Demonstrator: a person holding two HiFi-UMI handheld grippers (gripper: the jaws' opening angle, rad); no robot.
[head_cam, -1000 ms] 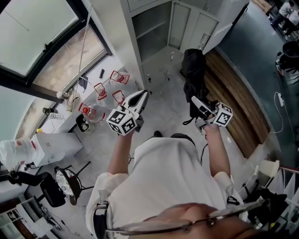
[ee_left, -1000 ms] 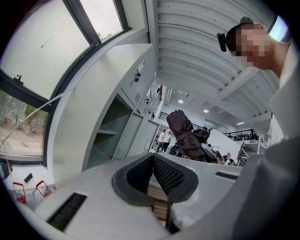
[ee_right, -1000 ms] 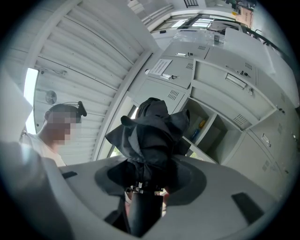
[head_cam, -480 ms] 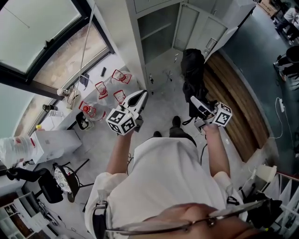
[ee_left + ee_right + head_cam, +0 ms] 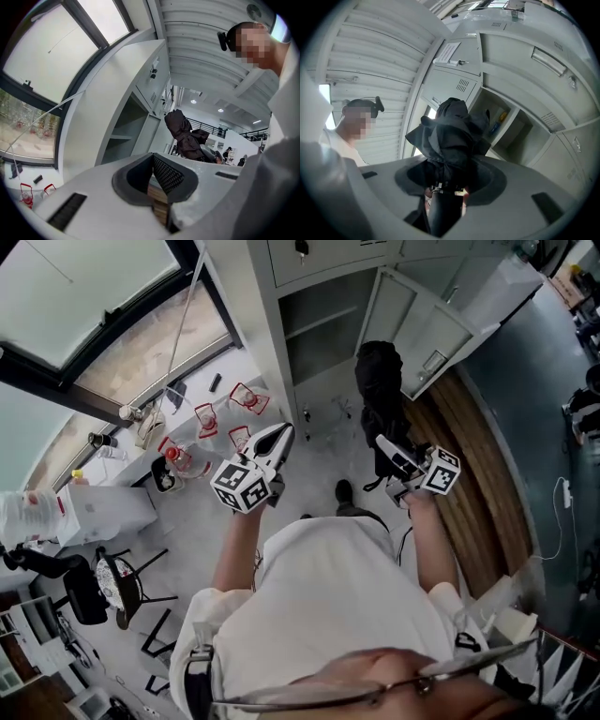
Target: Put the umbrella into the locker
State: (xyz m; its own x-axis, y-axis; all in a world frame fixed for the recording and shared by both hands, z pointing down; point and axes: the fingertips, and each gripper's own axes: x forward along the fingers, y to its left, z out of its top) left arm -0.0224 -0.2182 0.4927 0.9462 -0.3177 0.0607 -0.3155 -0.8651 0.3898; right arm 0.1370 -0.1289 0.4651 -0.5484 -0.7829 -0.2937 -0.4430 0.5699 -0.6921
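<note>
Umbrella (image 5: 449, 136), black and folded, stands clamped upright in my right fingers (image 5: 485, 180); my left fingers (image 5: 168, 174) are closed on nothing. Carrying step, I judge: open locker (image 5: 513, 136) ahead, so reach forward, feed it inside.

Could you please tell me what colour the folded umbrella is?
Black. The umbrella shows best in the right gripper view.
</note>
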